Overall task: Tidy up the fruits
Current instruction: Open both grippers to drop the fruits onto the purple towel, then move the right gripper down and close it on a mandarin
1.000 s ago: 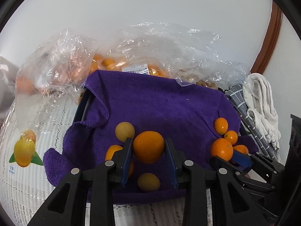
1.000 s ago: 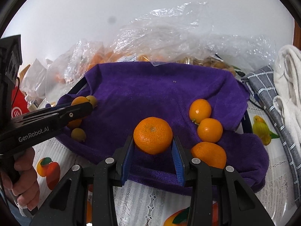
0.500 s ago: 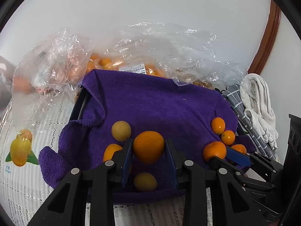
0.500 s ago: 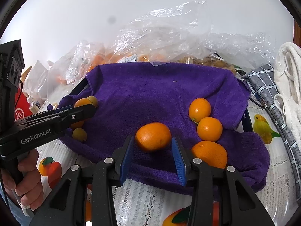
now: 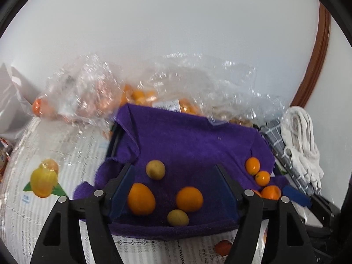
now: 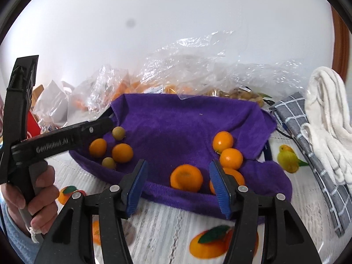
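Both grippers just released: left gripper point(image 5: 173, 189) jaws have been opening, spread, orange point(image 5: 189, 199) loose on towel point(image 5: 187, 140) between them. Right gripper point(image 6: 178, 184) likewise, jaws spread wide of its orange point(image 6: 186, 178). Release step. Next, likely: reach bags point(image 6: 193, 70) behind for more fruit.

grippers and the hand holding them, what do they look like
Both are black plastic clamp-style tools with silver pivot bolts and blue ribbed pads. The right gripper shows bright blue pads; the left gripper carries white "GenRobot.AI" lettering along its side in the right wrist view. The hand on its grey handle wears a light blue sleeve.
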A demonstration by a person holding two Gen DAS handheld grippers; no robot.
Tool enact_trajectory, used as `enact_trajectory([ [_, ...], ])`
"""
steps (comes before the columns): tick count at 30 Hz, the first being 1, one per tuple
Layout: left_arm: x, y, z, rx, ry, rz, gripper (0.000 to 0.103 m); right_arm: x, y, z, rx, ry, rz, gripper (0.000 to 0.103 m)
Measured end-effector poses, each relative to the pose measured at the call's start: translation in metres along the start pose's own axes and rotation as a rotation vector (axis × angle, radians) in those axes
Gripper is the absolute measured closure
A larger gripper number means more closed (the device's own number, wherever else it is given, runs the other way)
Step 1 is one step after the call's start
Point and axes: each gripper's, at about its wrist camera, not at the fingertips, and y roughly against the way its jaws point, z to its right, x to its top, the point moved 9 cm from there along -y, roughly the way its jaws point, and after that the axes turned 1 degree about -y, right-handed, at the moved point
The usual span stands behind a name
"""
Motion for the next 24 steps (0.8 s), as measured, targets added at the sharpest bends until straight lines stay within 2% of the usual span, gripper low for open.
enact_trajectory([
  [4, 0.001, 0.016, -0.001, 0.008, 0.008, -0.001, 0.028, -0.012, 0.019, -0.001, -0.011, -0.005, 0.001, 0.045],
  [7, -0.010, 0.030, -0.005, -0.002, 0.017, 0.000, 0.028, -0.023, 0.029, -0.001, -0.042, 0.027, -0.006, 0.045],
  [18, -0.061, 0.070, -0.042, 0.064, -0.030, 0.032, 0.028, -0.052, 0.041, -0.008, -0.134, 0.064, -0.001, 0.045],
  [24, -0.071, 0.077, -0.074, 0.138, 0.013, 0.047, 0.028, -0.063, 0.039, -0.028, -0.091, 0.063, -0.054, 0.045],
])
